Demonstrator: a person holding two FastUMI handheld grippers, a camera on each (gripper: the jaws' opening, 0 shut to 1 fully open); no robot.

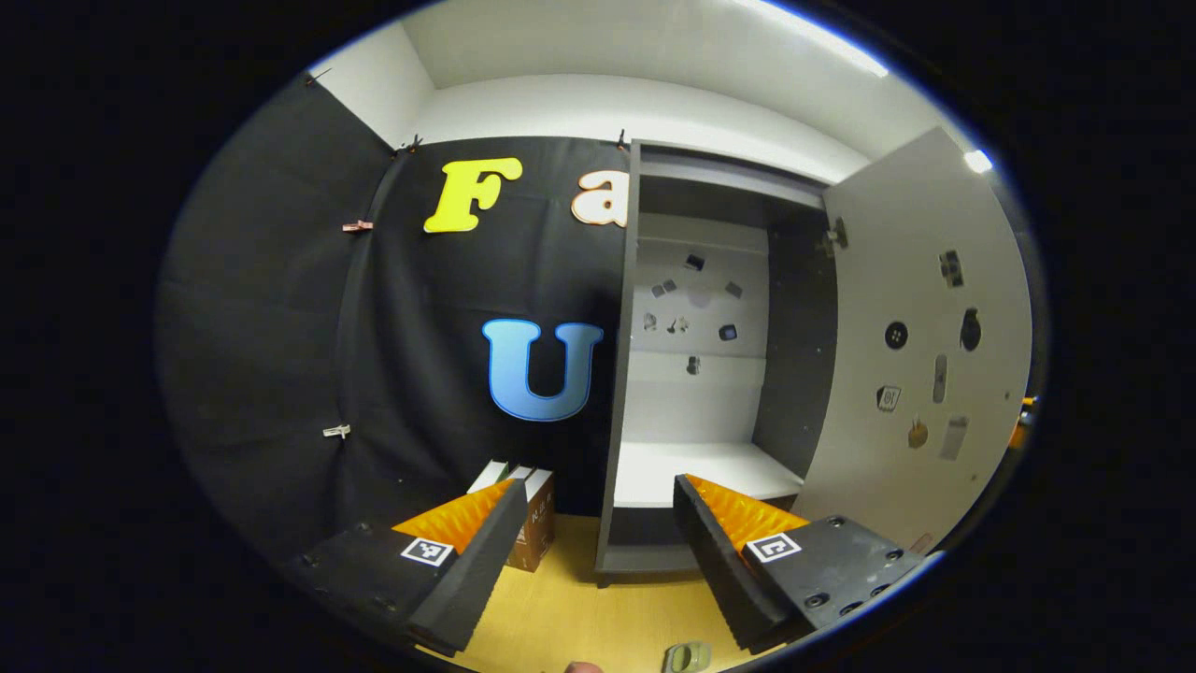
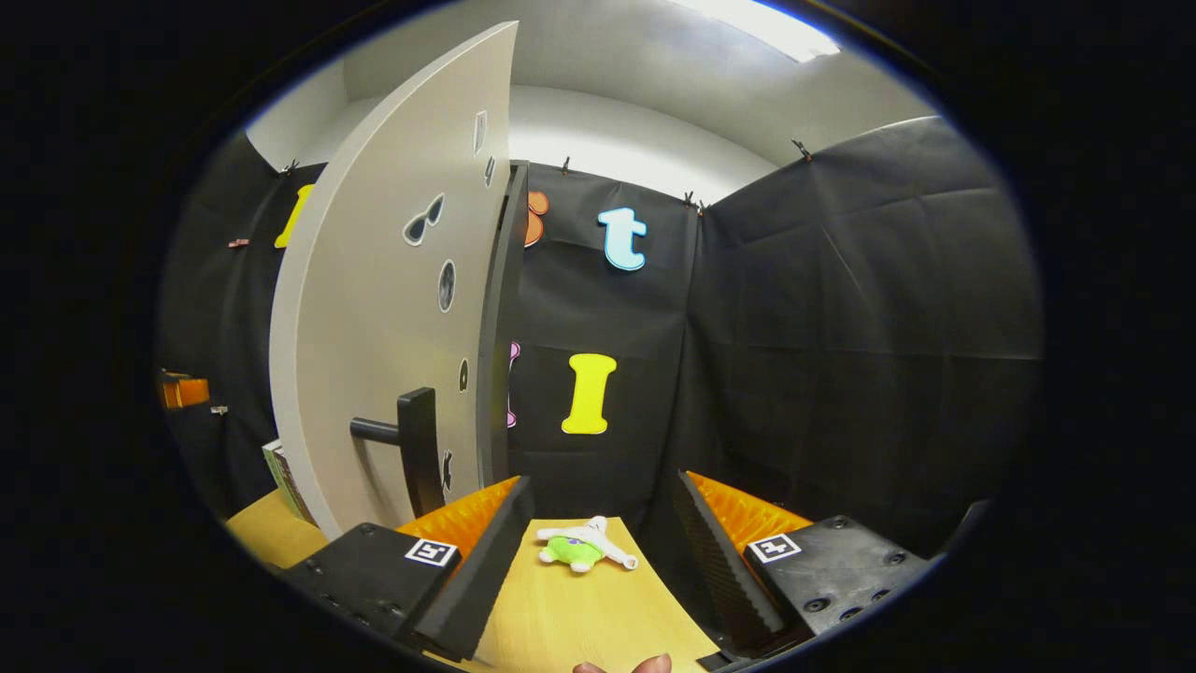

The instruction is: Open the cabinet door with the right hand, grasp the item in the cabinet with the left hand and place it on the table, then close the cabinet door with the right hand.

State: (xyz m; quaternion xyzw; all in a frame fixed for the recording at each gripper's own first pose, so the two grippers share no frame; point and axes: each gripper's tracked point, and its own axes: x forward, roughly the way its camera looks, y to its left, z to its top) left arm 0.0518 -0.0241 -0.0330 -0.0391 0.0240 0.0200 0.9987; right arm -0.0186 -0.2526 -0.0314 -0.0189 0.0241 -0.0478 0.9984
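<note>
The item, a small soft toy (image 2: 581, 548) with a green body and a white upper part with limbs spread, lies flat on the yellow wooden desk (image 2: 598, 617), well clear of the cabinet. In the right gripper view it sits just ahead of the right gripper (image 2: 598, 509), between the lines of its two fingers but touching neither. It looks light and floppy, with nothing pinning it.

From this I judge the middle step done: the toy is out and placed. The cabinet (image 1: 696, 374) supports that reading, since its white shelf (image 1: 701, 467) carries nothing I can make out; the small dark and pale shapes on its back panel look like flat stickers.

What is left is the closing. The cabinet door (image 2: 383, 308) stands swung wide, its outer face with a dark bar handle (image 2: 416, 449) showing in the right gripper view, just left of the right gripper and not touched by it. In the left gripper view the door's inner face (image 1: 920, 318) hangs open to the right.

The right gripper is spread wide and holds nothing. The left gripper (image 1: 598, 509) is likewise spread and holds nothing, pointing at the cabinet's open front. A brown box (image 1: 534, 528) stands on the desk just beyond its left finger, beside the cabinet.
</note>
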